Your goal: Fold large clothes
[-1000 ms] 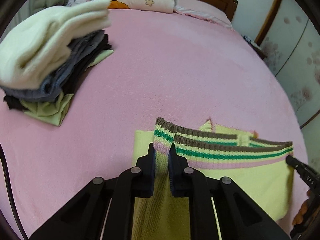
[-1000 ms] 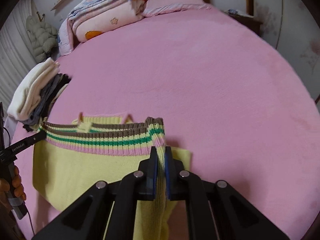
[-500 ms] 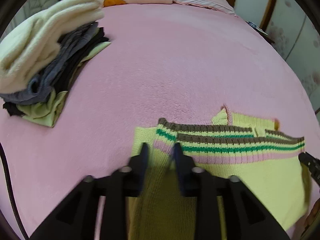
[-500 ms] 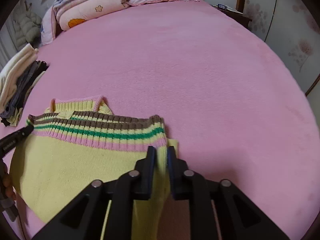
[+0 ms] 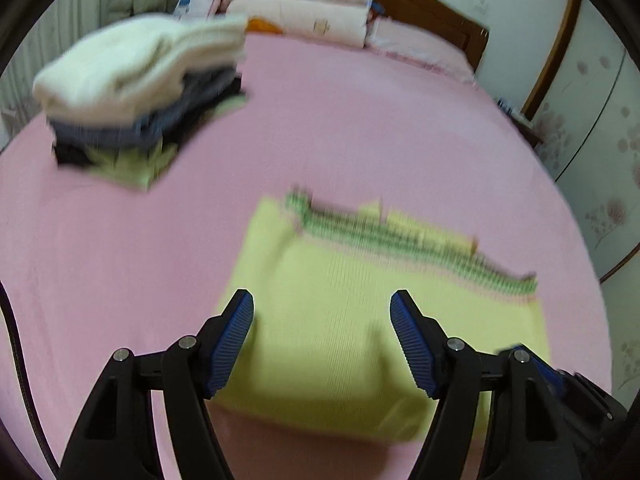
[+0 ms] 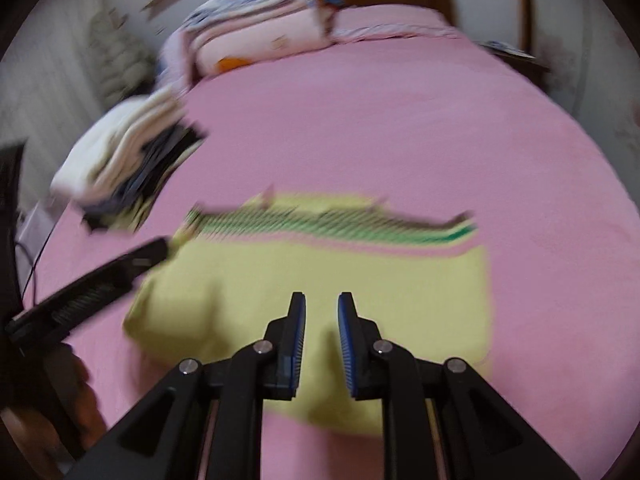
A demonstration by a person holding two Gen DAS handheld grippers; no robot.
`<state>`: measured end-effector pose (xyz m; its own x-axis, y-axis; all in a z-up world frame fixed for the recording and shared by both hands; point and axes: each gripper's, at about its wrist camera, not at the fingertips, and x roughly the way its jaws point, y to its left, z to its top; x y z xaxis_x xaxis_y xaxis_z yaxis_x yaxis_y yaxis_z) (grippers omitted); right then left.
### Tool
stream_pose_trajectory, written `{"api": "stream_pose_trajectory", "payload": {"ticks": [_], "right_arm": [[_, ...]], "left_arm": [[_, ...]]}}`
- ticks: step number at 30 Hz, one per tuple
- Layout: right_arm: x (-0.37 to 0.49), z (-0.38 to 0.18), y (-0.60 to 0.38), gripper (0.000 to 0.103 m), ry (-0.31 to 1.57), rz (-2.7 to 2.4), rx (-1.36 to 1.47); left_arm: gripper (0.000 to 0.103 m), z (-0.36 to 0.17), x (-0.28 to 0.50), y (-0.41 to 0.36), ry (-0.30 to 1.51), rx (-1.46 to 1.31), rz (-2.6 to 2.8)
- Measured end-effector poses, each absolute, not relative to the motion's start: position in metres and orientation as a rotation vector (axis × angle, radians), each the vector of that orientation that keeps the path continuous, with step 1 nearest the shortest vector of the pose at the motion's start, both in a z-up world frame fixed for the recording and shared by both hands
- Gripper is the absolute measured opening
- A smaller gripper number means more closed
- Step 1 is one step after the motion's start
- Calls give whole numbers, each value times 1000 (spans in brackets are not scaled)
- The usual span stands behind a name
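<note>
A yellow knit sweater (image 5: pixel 360 304) with a green, brown and pink striped hem lies folded flat on the pink bed (image 5: pixel 360 128). It also shows in the right wrist view (image 6: pixel 340 280). My left gripper (image 5: pixel 322 308) is wide open and empty above the sweater's near edge. My right gripper (image 6: pixel 321 312) is open with a narrow gap, empty, above the sweater's near part. The left gripper shows at the left of the right wrist view (image 6: pixel 100 280). Both views are motion-blurred.
A stack of folded clothes (image 5: pixel 140 96) with a cream garment on top sits on the bed at the far left. Folded quilts and pillows (image 5: pixel 304 12) lie by the wooden headboard (image 5: pixel 436 28). A wall and wardrobe stand at the right.
Both grippers have let go of the striped hem and opened. The hem now lies flat on the sweater. Both grippers have pulled back and up from it.
</note>
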<state>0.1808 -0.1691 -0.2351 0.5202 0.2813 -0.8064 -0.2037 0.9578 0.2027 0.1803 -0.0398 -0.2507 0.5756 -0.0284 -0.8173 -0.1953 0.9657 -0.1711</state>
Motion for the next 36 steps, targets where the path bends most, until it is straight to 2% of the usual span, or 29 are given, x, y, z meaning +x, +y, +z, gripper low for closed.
{"api": "stream_pose_trajectory", "payload": {"ticks": [1,4,7,15,21,28,31,36], "right_arm": [[175,-242,-159,16,989,315,63],[165,-263,-144,16,996,294,-47],[162,-276,-159,2,1000,247,-70],[146,-282,-230,0,1007,80,-100],[157,-291,-231,0,1035,44,-68],[152,-276,-230,0,1064,49,-53],[145,-255,-227,0,1045,68,-47],[134,-223,-211,0,1007,121,-25]], "left_arm": [[69,-261,173,-41,972,-246,118],[58,-283,163,-38,990,-196,155],[55,-286,159,-33,973,-161,118],[42,-288,161,-19,959,-176,88],[42,-298,166,-14,985,-196,84],[43,-272,166,-16,1029,-171,55],[56,-251,164,-12,1012,-175,65],[58,-231,159,-4,1033,-216,59]]}}
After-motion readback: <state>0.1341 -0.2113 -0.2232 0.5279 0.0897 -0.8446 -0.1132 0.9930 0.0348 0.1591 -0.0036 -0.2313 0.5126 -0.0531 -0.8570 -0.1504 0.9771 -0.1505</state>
